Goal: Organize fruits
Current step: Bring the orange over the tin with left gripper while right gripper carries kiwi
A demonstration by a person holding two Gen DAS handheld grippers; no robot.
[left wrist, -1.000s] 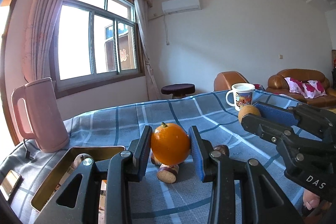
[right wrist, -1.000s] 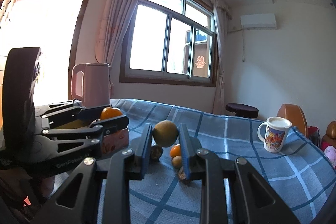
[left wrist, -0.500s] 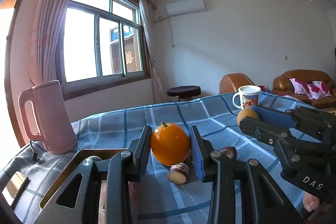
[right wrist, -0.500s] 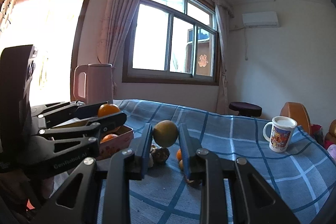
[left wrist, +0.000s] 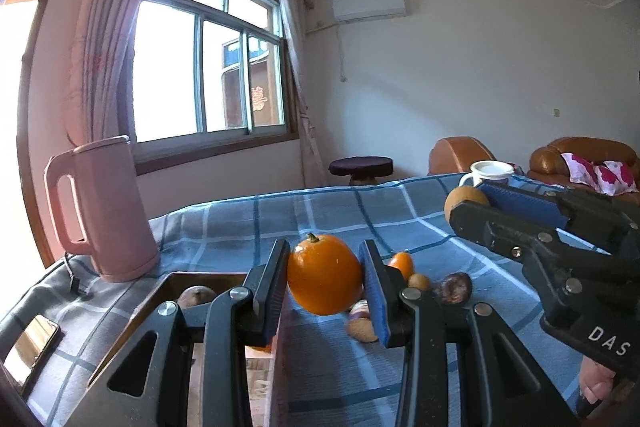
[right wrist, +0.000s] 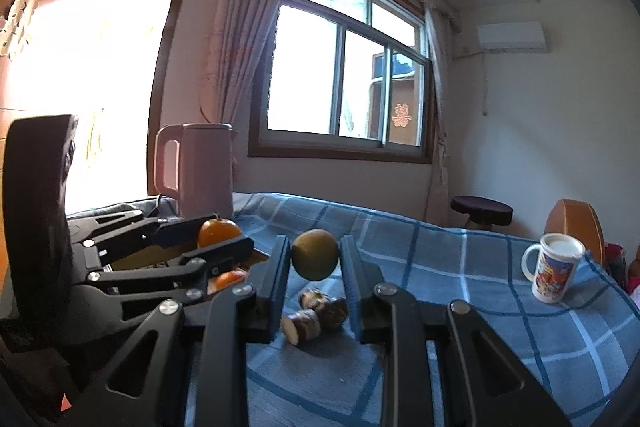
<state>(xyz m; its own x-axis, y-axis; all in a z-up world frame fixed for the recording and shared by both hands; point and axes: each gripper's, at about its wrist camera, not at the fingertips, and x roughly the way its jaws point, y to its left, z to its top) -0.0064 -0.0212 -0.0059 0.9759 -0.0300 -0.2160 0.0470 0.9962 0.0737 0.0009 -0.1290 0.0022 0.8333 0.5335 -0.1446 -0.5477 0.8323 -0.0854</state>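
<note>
My left gripper (left wrist: pixel 324 279) is shut on an orange (left wrist: pixel 324 281) with a green stem and holds it above the edge of a gold tin box (left wrist: pixel 160 299). The box holds a brownish fruit (left wrist: pixel 196 297). My right gripper (right wrist: pixel 314 261) is shut on a yellow-green round fruit (right wrist: pixel 315 254), held above the blue plaid tablecloth (right wrist: pixel 460 327). That fruit also shows in the left wrist view (left wrist: pixel 462 201). The orange shows in the right wrist view (right wrist: pixel 218 231). A small orange (left wrist: pixel 401 264), a tiny yellow fruit (left wrist: pixel 419 281), a dark purple fruit (left wrist: pixel 454 287) and a cut brown piece (left wrist: pixel 360 323) lie on the cloth.
A pink kettle (left wrist: pixel 100 211) stands at the back left, with a phone (left wrist: pixel 32 343) near the left edge. A printed white mug (right wrist: pixel 554 267) stands at the right. Dark brown root pieces (right wrist: pixel 320 311) lie under my right gripper. A stool and brown armchairs stand beyond the table.
Both grippers have lifted and shifted with their fruits still held. The left gripper's orange has moved toward the tin box edge. More small fruits on the cloth have come into view.
</note>
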